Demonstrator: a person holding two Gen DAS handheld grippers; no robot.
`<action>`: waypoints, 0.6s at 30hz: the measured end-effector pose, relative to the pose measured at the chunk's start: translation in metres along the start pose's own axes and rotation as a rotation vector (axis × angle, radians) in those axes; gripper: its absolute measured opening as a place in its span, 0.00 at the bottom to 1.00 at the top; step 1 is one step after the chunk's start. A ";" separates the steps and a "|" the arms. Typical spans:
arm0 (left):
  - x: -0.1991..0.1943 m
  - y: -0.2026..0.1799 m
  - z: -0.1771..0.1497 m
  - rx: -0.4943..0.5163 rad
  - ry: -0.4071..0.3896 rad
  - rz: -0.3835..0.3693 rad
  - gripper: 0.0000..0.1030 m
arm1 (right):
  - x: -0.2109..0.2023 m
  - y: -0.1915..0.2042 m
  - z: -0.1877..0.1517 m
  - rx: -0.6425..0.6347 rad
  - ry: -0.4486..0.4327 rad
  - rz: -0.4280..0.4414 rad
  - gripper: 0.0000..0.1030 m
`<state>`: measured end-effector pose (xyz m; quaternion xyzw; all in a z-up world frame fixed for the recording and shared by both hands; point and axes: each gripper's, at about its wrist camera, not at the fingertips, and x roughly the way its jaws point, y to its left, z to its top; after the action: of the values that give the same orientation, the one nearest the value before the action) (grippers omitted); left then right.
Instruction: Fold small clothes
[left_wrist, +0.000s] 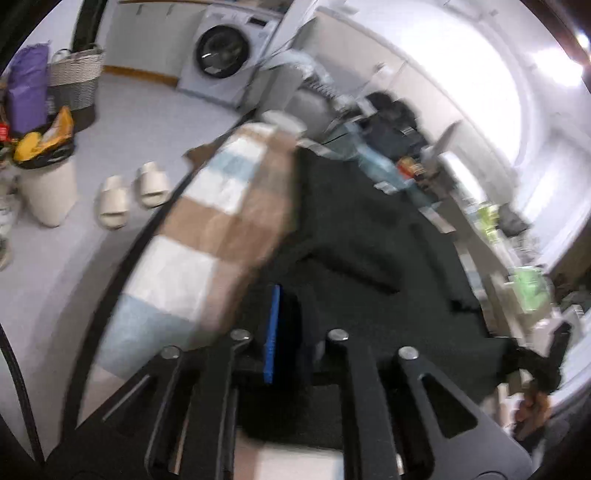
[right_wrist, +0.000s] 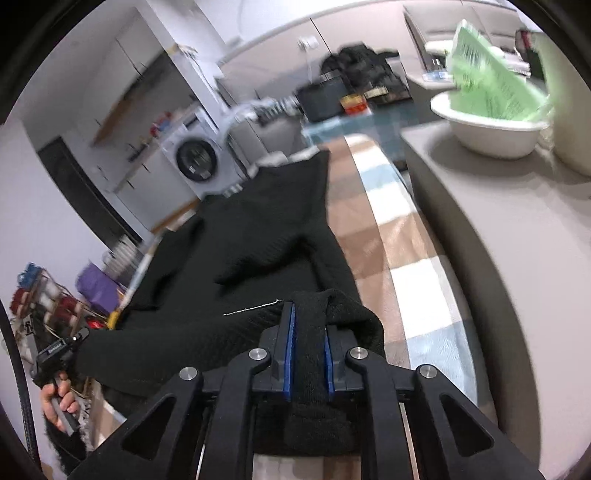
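Through the left wrist camera we see our left gripper (left_wrist: 291, 328), its fingers pinching the near edge of the black garment (left_wrist: 369, 240), which lies across the checked cloth (left_wrist: 207, 206) on the desk.

Through the right wrist camera, our right gripper (right_wrist: 309, 350) has its blue-padded fingers (right_wrist: 290, 350) clamped on a bunched fold of that garment (right_wrist: 240, 240); a hand (right_wrist: 59, 402) grips the other tool at lower left.

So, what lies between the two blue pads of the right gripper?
A bunched fold of the black garment lies between the right gripper's pads, pinched by them; the right wrist view shows it.
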<state>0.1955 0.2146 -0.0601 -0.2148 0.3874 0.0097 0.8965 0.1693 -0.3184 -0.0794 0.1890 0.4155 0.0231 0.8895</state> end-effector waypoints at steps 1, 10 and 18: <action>0.001 0.005 -0.001 -0.004 0.007 0.033 0.20 | 0.000 -0.003 -0.001 -0.004 0.017 -0.003 0.15; -0.025 0.045 -0.043 -0.077 0.014 0.008 0.51 | -0.052 -0.027 -0.039 -0.027 -0.009 -0.008 0.55; 0.008 0.025 -0.060 -0.038 0.090 -0.008 0.51 | -0.022 -0.013 -0.044 -0.064 0.064 0.033 0.61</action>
<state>0.1549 0.2130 -0.1112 -0.2338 0.4264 0.0039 0.8738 0.1200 -0.3208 -0.0934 0.1664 0.4397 0.0569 0.8807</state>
